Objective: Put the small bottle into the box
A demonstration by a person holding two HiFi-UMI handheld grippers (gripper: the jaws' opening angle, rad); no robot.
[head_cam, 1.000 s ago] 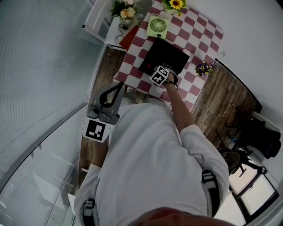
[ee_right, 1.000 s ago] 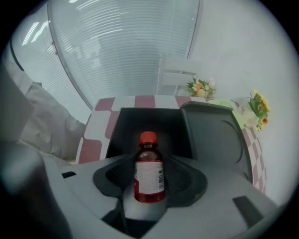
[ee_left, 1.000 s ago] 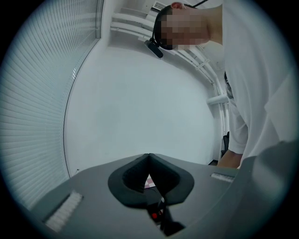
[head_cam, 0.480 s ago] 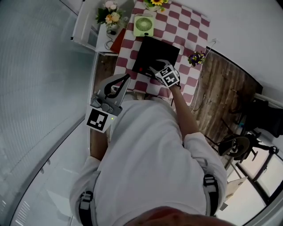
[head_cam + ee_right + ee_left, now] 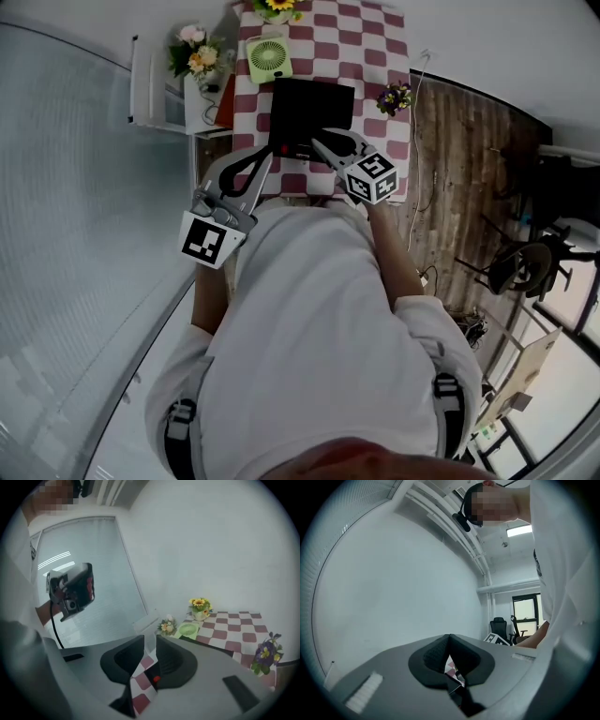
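A black box lies on the red-and-white checked table. A small red thing shows at the box's near edge; I cannot tell whether it is the small bottle. My right gripper hangs over the box's near edge, its jaws closing with a narrow gap and nothing between them. In the right gripper view only checked cloth and the red thing show through the gap, with the box behind. My left gripper is held near the table's front edge, its jaws together and empty.
A green fan and a sunflower pot stand behind the box. A purple flower pot sits at the table's right edge. A white shelf with a bouquet stands left of the table. Wooden floor lies to the right.
The right gripper has drawn back from over the box to its near edge and its jaws have narrowed. The left gripper has come up toward the table's front edge. The head view has turned.
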